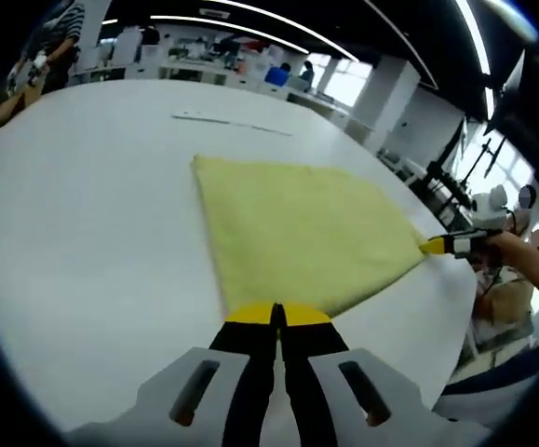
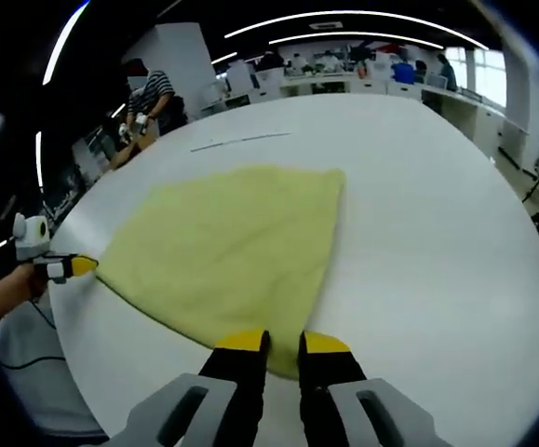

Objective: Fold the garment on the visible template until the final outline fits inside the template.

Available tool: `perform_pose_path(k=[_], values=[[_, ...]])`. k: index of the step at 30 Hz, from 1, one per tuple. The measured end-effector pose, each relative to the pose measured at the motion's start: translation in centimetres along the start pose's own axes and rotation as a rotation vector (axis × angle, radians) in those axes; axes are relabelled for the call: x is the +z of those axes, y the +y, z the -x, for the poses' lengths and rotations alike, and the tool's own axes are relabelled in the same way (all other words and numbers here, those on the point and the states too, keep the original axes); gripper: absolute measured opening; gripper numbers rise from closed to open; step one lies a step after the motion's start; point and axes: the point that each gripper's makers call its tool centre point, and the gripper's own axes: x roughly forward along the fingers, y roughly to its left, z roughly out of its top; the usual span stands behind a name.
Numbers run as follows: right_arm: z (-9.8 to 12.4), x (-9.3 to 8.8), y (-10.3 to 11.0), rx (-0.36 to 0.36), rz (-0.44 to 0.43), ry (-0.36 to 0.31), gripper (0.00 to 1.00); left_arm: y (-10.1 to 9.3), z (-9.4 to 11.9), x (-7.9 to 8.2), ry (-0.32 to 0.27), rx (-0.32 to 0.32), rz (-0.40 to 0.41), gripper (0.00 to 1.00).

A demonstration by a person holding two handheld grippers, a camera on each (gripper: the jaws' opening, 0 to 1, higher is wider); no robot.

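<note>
Closest to us in the left gripper view, our left gripper (image 1: 277, 317) had its black, yellow-tipped jaws pressed together on the near corner of the pale yellow, soft cloth garment (image 1: 297, 233), which lay flat as a four-sided sheet on the round white table (image 1: 92, 223). At the cloth's far right corner we saw the yellow tip of the right gripper (image 1: 439, 246), with a hand (image 1: 509, 247) behind it; it met that corner, though we could not tell from there how its jaws stood. A thin line marked on the table (image 1: 232, 122) ran beyond the cloth, well apart from it; we could not say whether it belonged to the template, whose outline we could not make out. In the right gripper view, nearest to us, the right gripper (image 2: 283, 343) had its jaws narrowly parted with the cloth's near edge running into the gap, so we judged it to be holding the garment. The yellow sheet spread away across the table, and the left gripper (image 2: 81, 265) touched its left corner. A person in a striped top (image 2: 153, 98) stood beyond the table's far edge. We judged the folding to be at an early or middle step: the cloth looked smooth and gripped at two corners, with a further fold probably still to be made.
</note>
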Motion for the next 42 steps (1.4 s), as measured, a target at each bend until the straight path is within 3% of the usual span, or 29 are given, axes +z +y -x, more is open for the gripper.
perform_pose_path(k=[11,21,25,27,30,32,34,42], values=[[-0.1,-0.2,-0.1,-0.004,0.037,0.013,0.07,-0.4,0.5,-0.2,-0.002,-0.002,-0.02,0.0],[0.0,-0.4,-0.2,-0.001,0.034,0.028,0.06,1.1,1.7,0.0,-0.019,0.062,-0.091,0.0],[0.0,-0.5,-0.3,0.003,0.019,0.033,0.06,1.9,1.9,-0.3,-0.018,0.081,-0.07,0.13],[0.1,-0.5,-0.2,0.006,0.017,0.036,0.07,2.2,1.8,-0.5,-0.01,0.088,-0.065,0.14],[0.0,-0.5,-0.3,0.009,0.017,0.04,0.07,2.1,1.6,-0.5,-0.017,0.064,-0.028,0.13],[0.1,-0.5,-0.2,0.01,0.019,0.042,0.06,1.8,1.4,-0.4,-0.024,0.039,-0.002,0.07],[0.1,-0.5,-0.2,0.011,0.024,0.044,0.06,2.0,1.3,-0.6,-0.01,0.05,0.002,0.02],[0.4,-0.7,-0.1,0.024,0.07,0.051,0.02,2.0,1.5,-0.9,0.003,0.057,-0.013,0.0]])
